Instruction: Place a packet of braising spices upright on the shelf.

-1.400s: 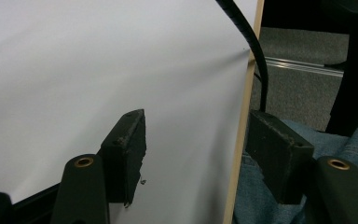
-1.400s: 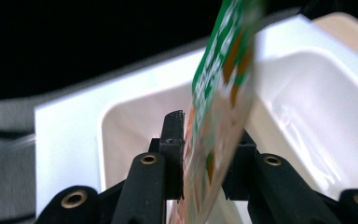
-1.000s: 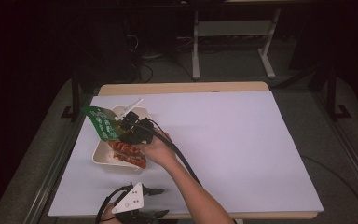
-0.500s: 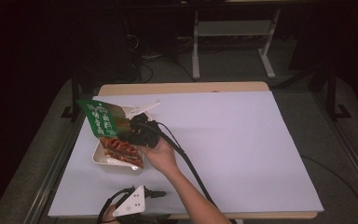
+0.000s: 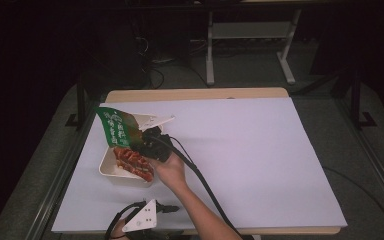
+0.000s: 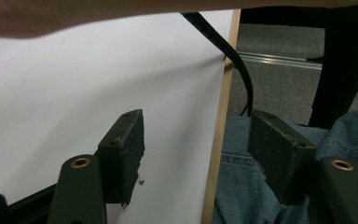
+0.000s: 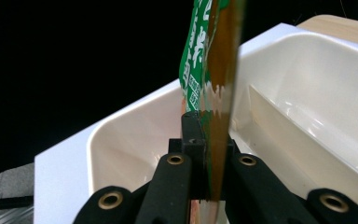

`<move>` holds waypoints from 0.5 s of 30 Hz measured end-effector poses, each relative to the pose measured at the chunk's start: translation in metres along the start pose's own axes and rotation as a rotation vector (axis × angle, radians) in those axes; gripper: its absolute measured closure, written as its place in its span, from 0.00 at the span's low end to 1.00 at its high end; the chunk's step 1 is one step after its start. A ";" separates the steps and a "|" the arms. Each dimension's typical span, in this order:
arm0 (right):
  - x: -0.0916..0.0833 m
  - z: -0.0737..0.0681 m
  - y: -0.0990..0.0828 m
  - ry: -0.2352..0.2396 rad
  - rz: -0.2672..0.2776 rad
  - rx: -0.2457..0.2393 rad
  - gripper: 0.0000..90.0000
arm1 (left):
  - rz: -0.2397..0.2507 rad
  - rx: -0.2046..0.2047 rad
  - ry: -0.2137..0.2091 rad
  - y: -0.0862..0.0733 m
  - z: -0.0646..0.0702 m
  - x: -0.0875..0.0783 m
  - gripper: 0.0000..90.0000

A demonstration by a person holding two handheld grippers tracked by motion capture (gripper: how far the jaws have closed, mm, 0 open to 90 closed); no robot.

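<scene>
Two grippers, one busy: right gripper (image 5: 141,141) clamped on green packet (image 5: 116,126) held over back of white tray (image 5: 111,169) w/ red food (image 5: 134,162), left gripper (image 6: 200,158) wide open & empty at near table (image 5: 260,145) edge; emptying step prob underway, next needs steady tip above the tray.

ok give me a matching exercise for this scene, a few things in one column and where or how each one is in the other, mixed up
Things:
1. green printed food packet
2. cream plastic compartment tray
3. left gripper
4. right gripper

States:
a. jaws wide apart, nothing between them, at the table's near edge
b. lying on the white table cover, red-brown food in it
c. jaws shut on the packet's edge
d. held up over the tray

Pairs: 1-d, 2-b, 3-a, 4-c
</scene>
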State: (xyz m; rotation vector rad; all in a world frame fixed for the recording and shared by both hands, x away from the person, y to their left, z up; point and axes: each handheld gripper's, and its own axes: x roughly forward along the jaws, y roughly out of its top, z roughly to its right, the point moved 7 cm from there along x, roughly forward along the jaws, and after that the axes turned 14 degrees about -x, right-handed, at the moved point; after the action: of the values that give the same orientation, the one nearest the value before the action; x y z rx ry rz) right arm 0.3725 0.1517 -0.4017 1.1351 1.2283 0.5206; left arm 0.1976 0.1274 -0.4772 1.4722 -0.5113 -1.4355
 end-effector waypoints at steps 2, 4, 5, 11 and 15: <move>0.001 0.001 -0.003 -0.011 0.015 -0.003 0.99 | -0.002 0.002 0.001 0.000 0.000 0.000 0.40; 0.000 0.002 -0.005 -0.011 0.025 0.006 0.99 | -0.004 0.002 0.000 -0.001 0.000 0.001 0.40; 0.000 0.002 -0.006 -0.014 0.030 0.008 0.99 | -0.005 0.004 0.001 -0.001 0.000 0.001 0.40; -0.001 0.002 -0.012 -0.001 0.051 0.012 0.99 | -0.007 0.008 0.000 -0.001 0.000 0.002 0.40; -0.001 0.001 -0.016 0.003 0.046 0.002 0.99 | -0.007 0.008 0.001 -0.001 0.000 0.002 0.40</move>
State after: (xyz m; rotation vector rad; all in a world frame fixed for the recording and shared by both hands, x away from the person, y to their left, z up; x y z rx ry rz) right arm 0.3691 0.1439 -0.4159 1.1663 1.2078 0.5562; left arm 0.1971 0.1262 -0.4793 1.4818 -0.5127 -1.4396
